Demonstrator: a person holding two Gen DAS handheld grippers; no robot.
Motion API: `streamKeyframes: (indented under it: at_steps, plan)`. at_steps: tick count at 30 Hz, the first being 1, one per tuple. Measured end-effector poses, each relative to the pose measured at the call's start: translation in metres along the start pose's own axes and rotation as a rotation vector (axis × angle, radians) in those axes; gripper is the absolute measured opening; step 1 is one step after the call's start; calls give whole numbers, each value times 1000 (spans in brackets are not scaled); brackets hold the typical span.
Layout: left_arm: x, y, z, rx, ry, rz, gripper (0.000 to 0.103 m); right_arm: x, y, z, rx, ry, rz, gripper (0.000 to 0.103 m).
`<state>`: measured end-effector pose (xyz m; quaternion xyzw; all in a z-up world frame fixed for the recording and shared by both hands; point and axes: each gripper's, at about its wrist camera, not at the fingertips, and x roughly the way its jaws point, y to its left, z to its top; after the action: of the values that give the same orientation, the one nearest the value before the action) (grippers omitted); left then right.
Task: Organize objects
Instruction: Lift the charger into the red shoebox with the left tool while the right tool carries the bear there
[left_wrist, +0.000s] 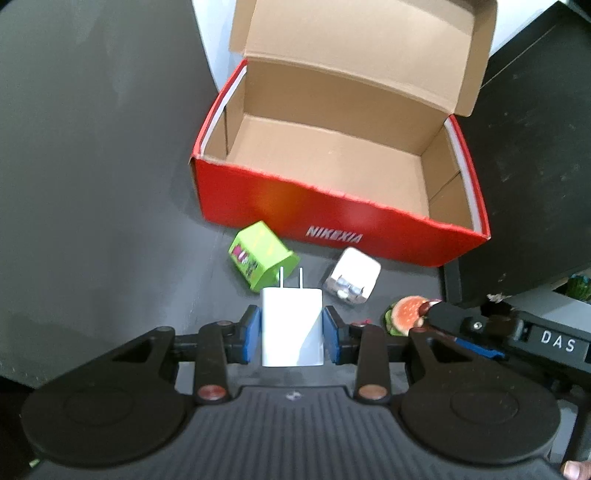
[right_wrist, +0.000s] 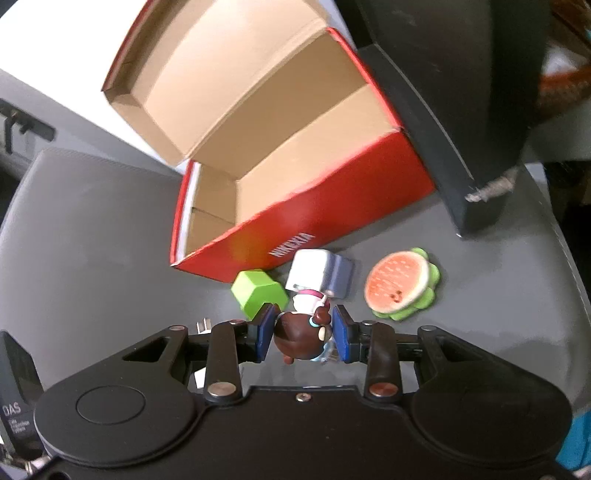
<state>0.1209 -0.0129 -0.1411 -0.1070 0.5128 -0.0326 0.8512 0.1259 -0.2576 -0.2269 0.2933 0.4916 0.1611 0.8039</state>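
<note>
Left wrist: fingers (left_wrist: 292, 328) (angled downward) clamp white charger (left_wrist: 291, 325).

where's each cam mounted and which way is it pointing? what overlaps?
Left wrist: on the left gripper, angled down at the desk; fingers clamp a white charger; fingertip at the bottom right corner.
Right wrist: on the right gripper, angled down; fingers clamp a brown toy figure.
Shared: red box, green cube, second white charger, burger toy.
</note>
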Motion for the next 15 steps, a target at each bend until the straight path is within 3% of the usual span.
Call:
streamKeyframes:
  at_steps: [15]
  plan:
    - [-20, -10, 48, 102, -71, -11, 35, -4, 27, 42, -152, -12, 17, 34]
